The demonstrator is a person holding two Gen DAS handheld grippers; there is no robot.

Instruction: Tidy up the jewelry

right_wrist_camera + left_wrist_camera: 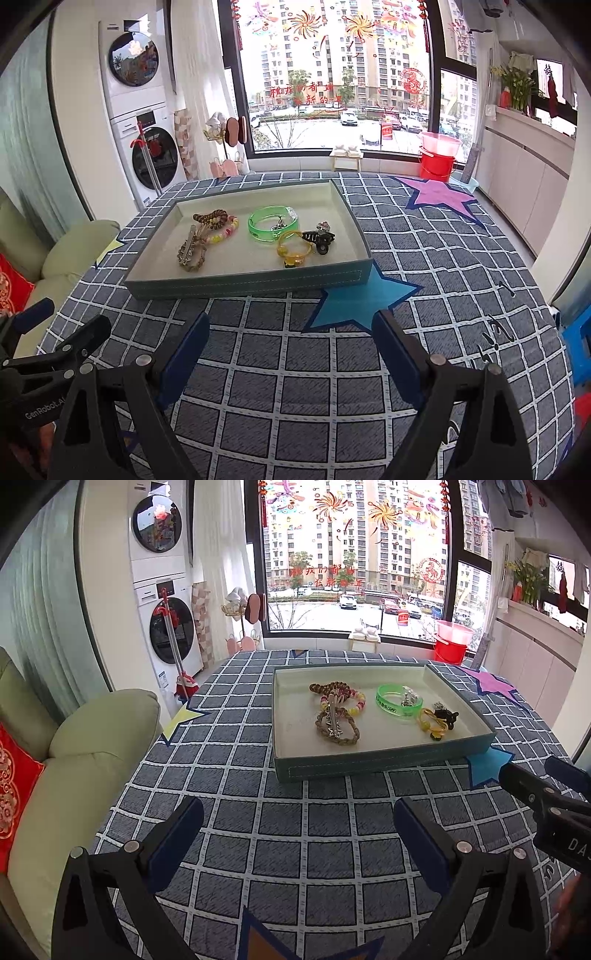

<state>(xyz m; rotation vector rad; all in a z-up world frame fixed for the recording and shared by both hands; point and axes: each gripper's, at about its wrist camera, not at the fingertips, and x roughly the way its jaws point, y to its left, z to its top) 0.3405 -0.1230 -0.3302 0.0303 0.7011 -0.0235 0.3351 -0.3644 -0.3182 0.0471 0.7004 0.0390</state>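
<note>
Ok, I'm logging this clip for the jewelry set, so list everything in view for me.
tray: one, teal outside and pale inside, on the table
bangle: one, clear green, middle of the tray
beaded bracelet: one, pink and yellow, tray's left part
braided bracelet: one, brown, near the front wall
hair claw: one, black, tray's right part
ring band: one, yellow, beside the claw
tablecloth: one, grey-blue check with stars
bucket: one, red, by the window
left gripper: open, empty
right gripper: open, empty

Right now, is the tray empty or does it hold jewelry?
It holds jewelry. Inside the tray lie a green bangle, a yellow bracelet, a black clip and beaded bracelets.
</note>
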